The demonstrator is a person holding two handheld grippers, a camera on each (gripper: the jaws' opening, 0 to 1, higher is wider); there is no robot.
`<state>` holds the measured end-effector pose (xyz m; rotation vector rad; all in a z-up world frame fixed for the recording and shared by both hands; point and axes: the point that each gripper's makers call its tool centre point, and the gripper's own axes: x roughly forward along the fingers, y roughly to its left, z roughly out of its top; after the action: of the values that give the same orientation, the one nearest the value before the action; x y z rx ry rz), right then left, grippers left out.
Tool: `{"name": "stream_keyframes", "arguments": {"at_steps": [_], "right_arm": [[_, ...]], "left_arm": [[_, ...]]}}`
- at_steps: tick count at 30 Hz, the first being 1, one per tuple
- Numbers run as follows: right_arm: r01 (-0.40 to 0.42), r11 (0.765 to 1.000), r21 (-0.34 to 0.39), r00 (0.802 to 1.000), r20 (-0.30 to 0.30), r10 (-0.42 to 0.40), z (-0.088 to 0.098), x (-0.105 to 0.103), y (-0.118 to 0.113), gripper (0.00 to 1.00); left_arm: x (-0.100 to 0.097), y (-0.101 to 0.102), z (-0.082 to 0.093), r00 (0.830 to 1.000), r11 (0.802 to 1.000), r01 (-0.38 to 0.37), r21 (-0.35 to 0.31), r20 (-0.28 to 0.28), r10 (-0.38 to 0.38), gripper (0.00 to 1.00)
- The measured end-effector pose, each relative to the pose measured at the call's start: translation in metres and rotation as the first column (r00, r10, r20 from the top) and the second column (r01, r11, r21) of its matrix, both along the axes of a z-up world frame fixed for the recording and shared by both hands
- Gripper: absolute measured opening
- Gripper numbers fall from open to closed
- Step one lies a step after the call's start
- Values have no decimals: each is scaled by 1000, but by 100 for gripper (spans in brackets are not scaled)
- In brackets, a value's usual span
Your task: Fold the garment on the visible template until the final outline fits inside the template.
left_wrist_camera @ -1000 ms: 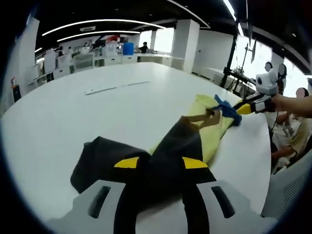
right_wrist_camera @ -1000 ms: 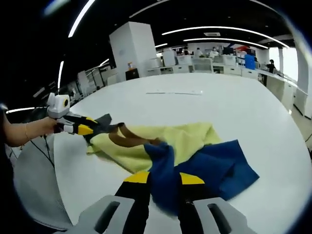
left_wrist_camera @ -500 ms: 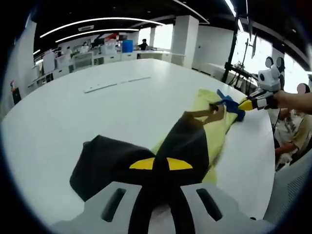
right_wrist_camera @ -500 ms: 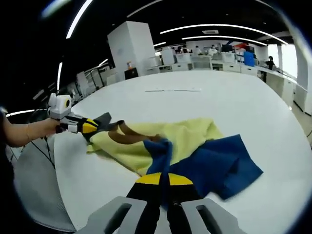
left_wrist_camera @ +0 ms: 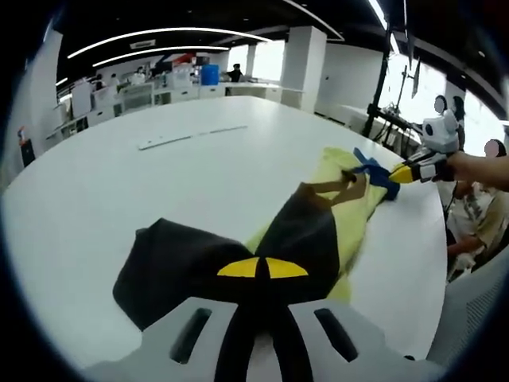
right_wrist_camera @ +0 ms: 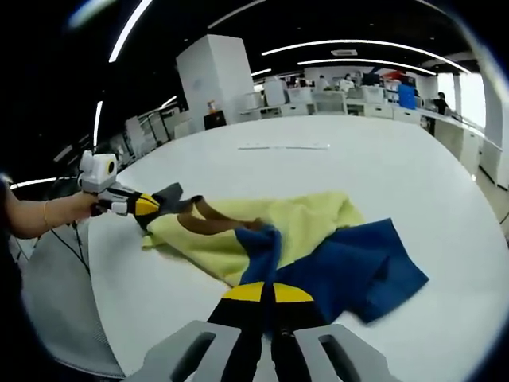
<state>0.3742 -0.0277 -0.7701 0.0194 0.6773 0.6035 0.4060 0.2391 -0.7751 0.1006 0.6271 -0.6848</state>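
A garment lies across the white table (right_wrist_camera: 374, 171): yellow body (right_wrist_camera: 286, 223), brown collar (right_wrist_camera: 208, 224), one black sleeve (left_wrist_camera: 171, 267), one blue sleeve (right_wrist_camera: 358, 267). My left gripper (left_wrist_camera: 262, 269) is shut on the black cloth at the shoulder, its yellow pads pressed together. My right gripper (right_wrist_camera: 266, 293) is shut on a raised fold of the blue sleeve. In the left gripper view the right gripper (left_wrist_camera: 398, 173) holds the blue cloth (left_wrist_camera: 370, 171) at the garment's far end. In the right gripper view the left gripper (right_wrist_camera: 141, 207) pinches the black cloth (right_wrist_camera: 171, 195).
A long white strip (left_wrist_camera: 187, 140) lies on the table beyond the garment, also seen as a strip (right_wrist_camera: 285, 147) in the right gripper view. Grey mesh chairs (right_wrist_camera: 56, 310) stand at the table's edge. A person's hand (right_wrist_camera: 48, 216) holds the left gripper. Office desks fill the background.
Both pairs of jaws have come together on the cloth: the left on the black shoulder, the right on the blue sleeve. The garment has barely shifted.
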Motion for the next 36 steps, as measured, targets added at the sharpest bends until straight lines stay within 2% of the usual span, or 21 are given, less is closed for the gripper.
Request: {"name": "stream_keyframes", "arguments": {"at_steps": [4, 12, 15, 18, 23, 26, 30, 34, 36], "right_arm": [[5, 1000, -5, 1000, 20, -5, 6, -1, -1, 0], [5, 1000, -6, 997, 78, -4, 35, -1, 0, 0], [23, 1000, 11, 995, 99, -24, 50, 5, -2, 0], [37, 999, 21, 992, 118, -39, 64, 11, -2, 0], [46, 999, 20, 987, 156, -48, 87, 23, -3, 0], [84, 993, 83, 983, 156, -97, 104, 37, -3, 0], [55, 998, 21, 979, 196, -58, 114, 51, -1, 0], [57, 998, 18, 976, 209, -60, 126, 70, 0, 0], [62, 998, 10, 974, 219, -63, 131, 80, -1, 0]], "left_arm": [[-4, 0, 8, 1000, 1000, 6, 14, 20, -7, 0], [-7, 3, 41, 996, 1000, -19, -14, 91, 20, 0], [-4, 5, 56, 993, 997, -49, -55, 100, 54, 0], [1, 5, 74, 988, 993, -66, -93, 134, 78, 0], [9, 0, 107, 971, 991, -74, -111, 219, 97, 0], [15, -1, 120, 966, 988, -84, -128, 233, 112, 0], [28, 0, 136, 950, 982, -118, -147, 272, 155, 0], [43, 3, 150, 937, 973, -142, -184, 292, 192, 0], [53, 6, 158, 924, 972, -160, -173, 321, 209, 0]]}}
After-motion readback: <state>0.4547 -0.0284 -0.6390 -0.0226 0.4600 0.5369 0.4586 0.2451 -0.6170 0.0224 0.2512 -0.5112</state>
